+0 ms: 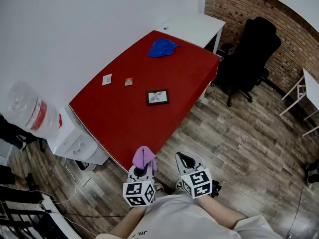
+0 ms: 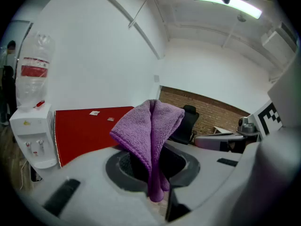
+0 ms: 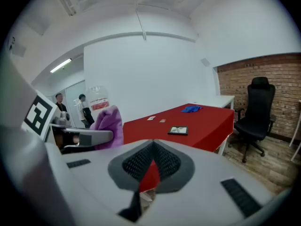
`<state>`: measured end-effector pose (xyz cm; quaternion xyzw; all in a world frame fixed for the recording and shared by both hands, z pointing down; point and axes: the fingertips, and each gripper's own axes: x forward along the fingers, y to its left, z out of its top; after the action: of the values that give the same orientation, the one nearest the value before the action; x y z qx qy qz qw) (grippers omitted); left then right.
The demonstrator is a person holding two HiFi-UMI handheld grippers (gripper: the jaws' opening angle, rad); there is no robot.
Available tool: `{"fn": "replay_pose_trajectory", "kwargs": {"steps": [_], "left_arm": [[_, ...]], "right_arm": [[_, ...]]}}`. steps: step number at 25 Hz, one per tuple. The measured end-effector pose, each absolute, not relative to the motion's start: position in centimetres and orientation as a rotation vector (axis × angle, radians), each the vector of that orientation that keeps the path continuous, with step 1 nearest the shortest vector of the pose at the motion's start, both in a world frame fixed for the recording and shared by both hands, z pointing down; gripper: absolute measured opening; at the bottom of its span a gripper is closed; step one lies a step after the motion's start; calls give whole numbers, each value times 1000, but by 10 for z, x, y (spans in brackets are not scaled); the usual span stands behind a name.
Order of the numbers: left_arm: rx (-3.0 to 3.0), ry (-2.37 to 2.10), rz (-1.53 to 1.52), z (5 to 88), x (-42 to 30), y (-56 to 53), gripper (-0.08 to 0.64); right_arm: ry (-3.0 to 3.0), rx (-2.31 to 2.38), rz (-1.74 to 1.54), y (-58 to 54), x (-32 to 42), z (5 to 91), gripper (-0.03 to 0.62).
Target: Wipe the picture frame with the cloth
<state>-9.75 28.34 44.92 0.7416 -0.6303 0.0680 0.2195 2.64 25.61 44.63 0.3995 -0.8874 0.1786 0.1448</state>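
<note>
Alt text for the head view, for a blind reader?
Seen from above, a person's left gripper grips a purple cloth at the near end of a red table, the right gripper empty beside it. A picture frame lies flat mid-table, a blue cloth at the far end.

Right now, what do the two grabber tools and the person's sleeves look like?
The left gripper and right gripper are both pale grey plastic with dark grey ribbed pads inside the jaws. Each carries a white cube with black square markers. The person wears a white short-sleeved shirt.
</note>
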Motion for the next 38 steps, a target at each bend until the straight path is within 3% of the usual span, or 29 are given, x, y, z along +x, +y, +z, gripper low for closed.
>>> {"fn": "replay_pose_trajectory", "kwargs": {"steps": [12, 27, 38], "left_arm": [[2000, -1755, 180, 461, -73, 262, 63], [2114, -1648, 183, 462, -144, 93, 63], [2135, -1590, 186, 462, -170, 38, 63]], "right_arm": [[-2544, 1113, 551, 232, 50, 460, 5], [-2487, 1236, 513, 75, -22, 457, 5], [-2458, 1287, 509, 21, -51, 447, 5]]}}
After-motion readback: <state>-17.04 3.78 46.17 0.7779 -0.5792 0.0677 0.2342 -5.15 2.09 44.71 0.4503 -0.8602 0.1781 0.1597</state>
